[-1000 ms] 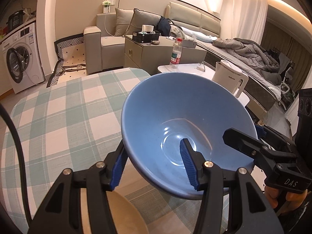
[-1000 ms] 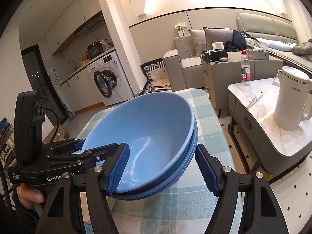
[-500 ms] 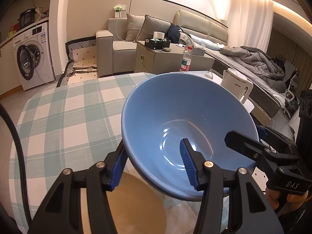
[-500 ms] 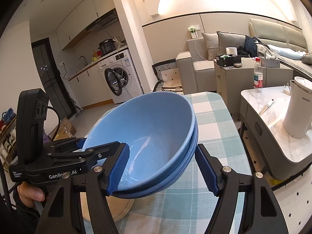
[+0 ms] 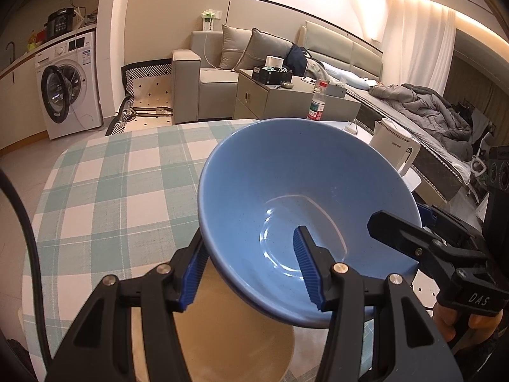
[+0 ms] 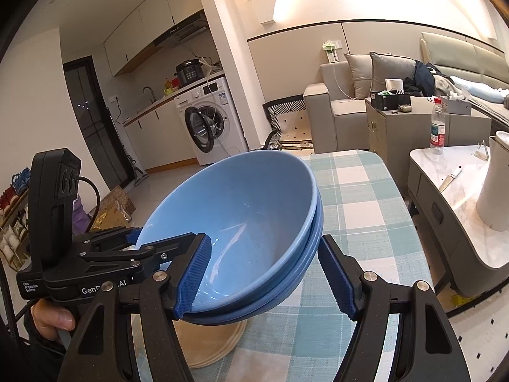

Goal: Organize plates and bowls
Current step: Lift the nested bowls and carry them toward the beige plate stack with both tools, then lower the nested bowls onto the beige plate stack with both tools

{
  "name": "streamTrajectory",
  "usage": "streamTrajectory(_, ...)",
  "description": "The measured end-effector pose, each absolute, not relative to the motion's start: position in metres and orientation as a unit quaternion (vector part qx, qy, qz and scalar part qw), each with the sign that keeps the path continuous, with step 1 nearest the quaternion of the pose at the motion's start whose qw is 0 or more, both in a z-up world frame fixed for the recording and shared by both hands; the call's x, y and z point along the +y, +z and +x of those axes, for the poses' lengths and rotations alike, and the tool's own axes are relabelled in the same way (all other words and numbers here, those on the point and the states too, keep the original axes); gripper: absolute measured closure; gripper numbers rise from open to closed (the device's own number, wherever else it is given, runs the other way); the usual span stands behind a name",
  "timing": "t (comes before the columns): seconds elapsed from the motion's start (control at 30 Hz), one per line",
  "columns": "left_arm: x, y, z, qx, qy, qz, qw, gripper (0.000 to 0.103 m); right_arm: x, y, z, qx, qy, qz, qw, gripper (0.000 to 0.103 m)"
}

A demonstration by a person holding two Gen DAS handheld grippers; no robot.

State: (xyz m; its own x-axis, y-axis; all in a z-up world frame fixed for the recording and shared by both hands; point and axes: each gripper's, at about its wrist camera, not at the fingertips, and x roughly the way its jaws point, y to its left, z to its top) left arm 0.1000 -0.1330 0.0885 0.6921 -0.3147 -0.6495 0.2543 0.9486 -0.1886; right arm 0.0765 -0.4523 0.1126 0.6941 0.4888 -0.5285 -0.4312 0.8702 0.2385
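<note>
Two blue bowls (image 6: 241, 210), one nested inside the other, are held tilted in the air above a table with a green and white checked tablecloth (image 5: 105, 197). The left gripper (image 5: 251, 267) grips the stack at its near rim: one blue pad is inside the upper bowl and the other is under the outer wall. The right gripper (image 6: 265, 277) holds the opposite side of the stack in the same way, one pad inside and one pad against the outside, although at the outer pad I cannot tell if it really touches. In the left wrist view the right gripper (image 5: 400, 229) shows at the right edge of the bowls. A beige round plate (image 5: 229, 334) lies on the tablecloth directly under the bowls. Beside the table stands a low marble table (image 6: 458, 197) with a white kettle (image 6: 496, 184) and a plastic bottle (image 6: 437, 127).
</note>
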Motion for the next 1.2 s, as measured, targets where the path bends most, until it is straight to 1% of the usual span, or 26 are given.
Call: streamTrajectory(1.2,-0.078,0.081,0.076,0.345,-0.113,-0.070,0.929,0.050,-0.406,0.100,0.073,0.300,0.302,0.021,0.905,0.031)
